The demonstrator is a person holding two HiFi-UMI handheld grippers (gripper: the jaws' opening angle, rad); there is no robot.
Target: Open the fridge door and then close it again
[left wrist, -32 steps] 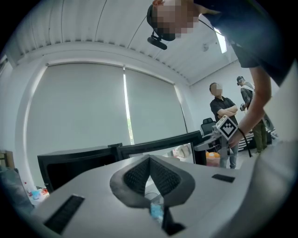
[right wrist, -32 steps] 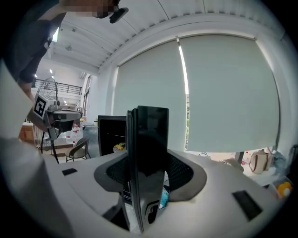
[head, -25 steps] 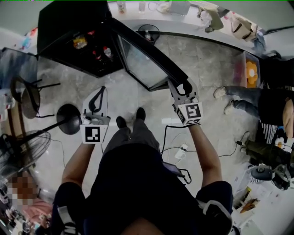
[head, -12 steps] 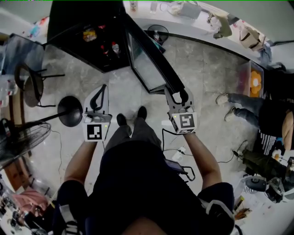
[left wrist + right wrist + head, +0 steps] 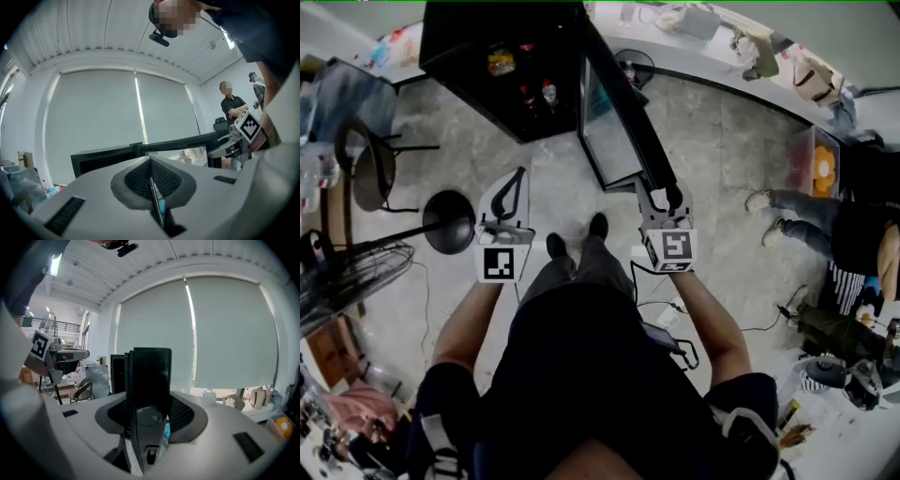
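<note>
- Head view: fridge door (image 5: pixel 614 122) stands open at upper centre, its top edge running from the fridge (image 5: pixel 487 56) down-right into the right gripper (image 5: pixel 665 196), whose jaws clamp its free edge.
- At left centre, the left gripper (image 5: pixel 517 180) has its jaws pressed together, empty.

The fridge (image 5: pixel 478 37) is black, its door (image 5: pixel 611 127) black-framed round pale glass. The left gripper (image 5: pixel 519 174) and right gripper (image 5: pixel 664 195) are light grey with black pads, each bearing a cube of black-and-white squares. The floor (image 5: pixel 722 141) is mottled grey; the blind (image 5: pixel 93 117) is pale grey-green.
</note>
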